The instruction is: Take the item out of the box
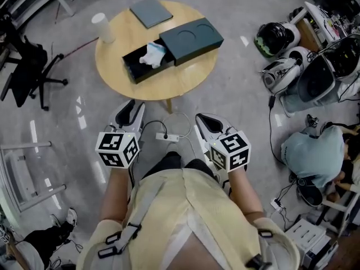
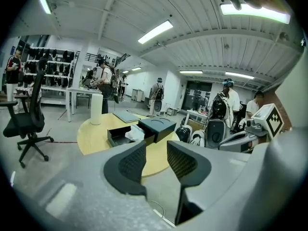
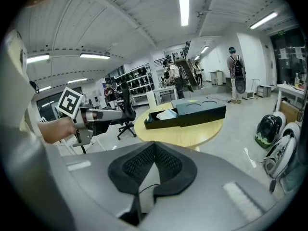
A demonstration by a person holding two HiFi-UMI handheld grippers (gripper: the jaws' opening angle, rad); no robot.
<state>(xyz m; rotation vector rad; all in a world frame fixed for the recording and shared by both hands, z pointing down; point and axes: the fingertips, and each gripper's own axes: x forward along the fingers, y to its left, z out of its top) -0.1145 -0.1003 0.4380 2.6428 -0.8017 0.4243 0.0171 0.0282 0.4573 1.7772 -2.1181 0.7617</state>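
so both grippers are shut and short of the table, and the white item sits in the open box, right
Not quite: only the right gripper is shut. The left gripper is open, jaws apart with nothing between them, as the left gripper view shows. Both are short of the table, and the white item does sit in the open box.

The left gripper [image 2: 156, 165] and right gripper [image 3: 153, 165] have matt grey plastic shells, a bit grainy up close. Their pads [image 2: 132, 165] are black with a fine ribbed texture, rubbery-looking. The table [image 1: 185, 77] ahead of them is pale wood, smooth with a soft sheen. The box [image 1: 191, 38] on it is dark and matt, card or plastic, can't say. The white item [image 1: 152, 54] in it is crumpled and soft, cloth or paper. The floor [image 1: 242, 106] under the grippers is glossy grey.
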